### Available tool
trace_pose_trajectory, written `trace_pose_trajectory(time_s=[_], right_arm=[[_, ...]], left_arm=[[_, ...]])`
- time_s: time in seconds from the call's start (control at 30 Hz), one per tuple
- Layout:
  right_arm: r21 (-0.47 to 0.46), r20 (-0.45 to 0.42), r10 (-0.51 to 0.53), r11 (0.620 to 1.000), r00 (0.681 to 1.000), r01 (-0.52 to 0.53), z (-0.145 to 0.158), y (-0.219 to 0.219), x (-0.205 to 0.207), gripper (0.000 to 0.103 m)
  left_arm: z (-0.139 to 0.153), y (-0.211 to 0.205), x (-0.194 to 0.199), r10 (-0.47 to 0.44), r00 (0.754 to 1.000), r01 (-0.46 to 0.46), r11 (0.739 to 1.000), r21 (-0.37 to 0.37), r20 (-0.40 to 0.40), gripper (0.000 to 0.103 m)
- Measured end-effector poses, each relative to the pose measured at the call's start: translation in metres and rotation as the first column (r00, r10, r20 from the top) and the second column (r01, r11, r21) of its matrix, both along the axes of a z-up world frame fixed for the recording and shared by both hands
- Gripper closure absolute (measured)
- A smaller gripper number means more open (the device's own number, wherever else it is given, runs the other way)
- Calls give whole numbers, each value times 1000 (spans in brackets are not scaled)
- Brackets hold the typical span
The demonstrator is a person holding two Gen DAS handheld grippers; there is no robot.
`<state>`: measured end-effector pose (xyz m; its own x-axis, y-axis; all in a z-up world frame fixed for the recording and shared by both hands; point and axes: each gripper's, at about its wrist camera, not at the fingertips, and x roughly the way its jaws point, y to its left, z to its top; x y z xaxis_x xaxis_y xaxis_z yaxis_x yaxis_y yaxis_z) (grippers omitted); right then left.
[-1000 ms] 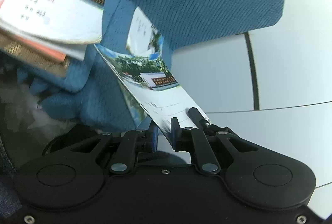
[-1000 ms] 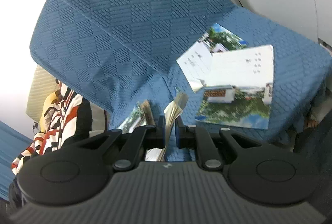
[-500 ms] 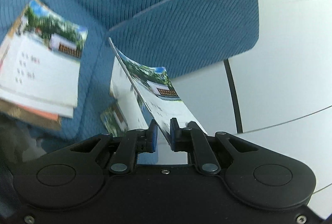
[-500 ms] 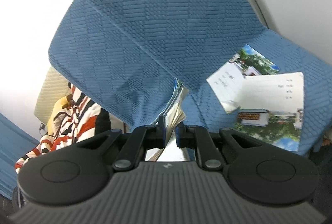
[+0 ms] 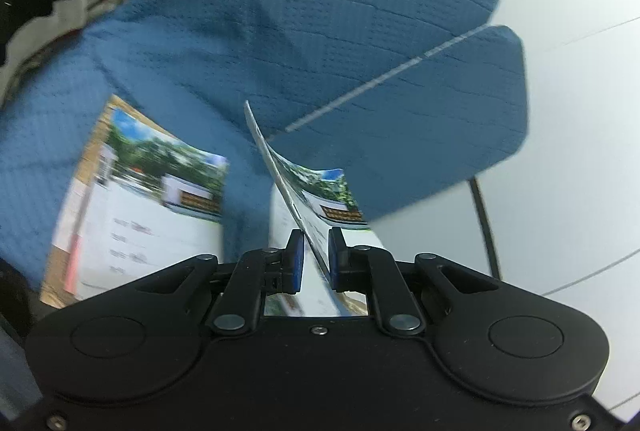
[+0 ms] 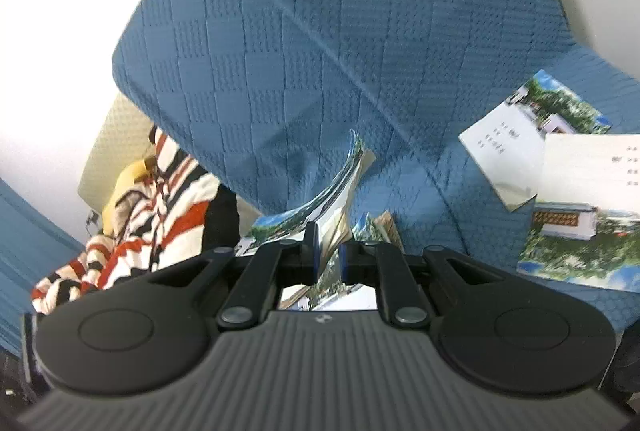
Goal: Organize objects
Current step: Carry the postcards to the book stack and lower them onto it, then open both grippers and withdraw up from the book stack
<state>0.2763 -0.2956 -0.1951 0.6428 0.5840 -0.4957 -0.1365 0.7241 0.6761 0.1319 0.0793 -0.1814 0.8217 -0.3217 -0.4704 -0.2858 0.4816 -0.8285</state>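
While a blue quilted sofa (image 5: 320, 31) fills most of both wrist views, a thin booklet (image 5: 308, 199) is seen pinched edge-on between the nearly closed jaws of the left gripper (image 5: 314, 251), its printed cover of trees and a building curving up and away from the blue pads toward the sofa's arm. To the left of it, a stack of similar booklets (image 5: 136, 223) is laid flat on the seat cushion, blurred, with an orange edge showing underneath. White tiled floor (image 5: 572, 151) is visible to the right of the sofa. In the right wrist view, a thicker bundle of booklets (image 6: 340, 191) is clamped between the narrowly set jaws of the right gripper (image 6: 329, 255), the pages fanning upward and bending against the blue backrest. Two more booklets (image 6: 568, 183) are seen lying on the seat cushion at the right, one overlapping the other, well apart from the gripper. At the left edge, a red, white and black striped cloth (image 6: 136, 215) is draped beside the sofa, with something yellow behind it.
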Motion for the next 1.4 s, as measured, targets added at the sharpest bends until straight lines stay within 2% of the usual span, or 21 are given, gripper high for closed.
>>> trace_pose_trajectory(time_s=[0.1, 0.33, 0.57, 0.87, 0.93, 1.03, 1.27, 1.4], right_arm=[[-21, 2, 24, 1000, 1000, -24, -14, 18, 7, 90], [-103, -59, 78, 991, 995, -83, -55, 55, 18, 90], [-142, -116, 83, 985, 990, -99, -91, 71, 11, 90], [-228, -177, 92, 965, 980, -132, -126, 78, 5, 90], [-249, -183, 92, 959, 979, -136, -131, 80, 4, 90], [-233, -191, 83, 964, 978, -127, -138, 77, 5, 90], [-247, -198, 92, 959, 976, -141, -133, 80, 7, 88], [-273, -188, 109, 949, 976, -159, -127, 83, 6, 84]], left_arm=[[-13, 14, 1, 22, 999, -21, 1000, 19, -26, 92], [-58, 36, 1, 47, 992, -41, 998, 57, -113, 92], [-94, 35, -2, 29, 981, 0, 989, 147, -191, 95], [-137, 31, -2, -14, 960, 52, 990, 128, -280, 95], [-141, 31, -4, -15, 957, 55, 990, 130, -290, 95], [-142, 32, -5, -18, 955, 54, 992, 115, -295, 95], [-131, 30, -5, -28, 956, 69, 989, 130, -292, 89], [-118, 29, -7, -22, 960, 69, 985, 161, -280, 75]])
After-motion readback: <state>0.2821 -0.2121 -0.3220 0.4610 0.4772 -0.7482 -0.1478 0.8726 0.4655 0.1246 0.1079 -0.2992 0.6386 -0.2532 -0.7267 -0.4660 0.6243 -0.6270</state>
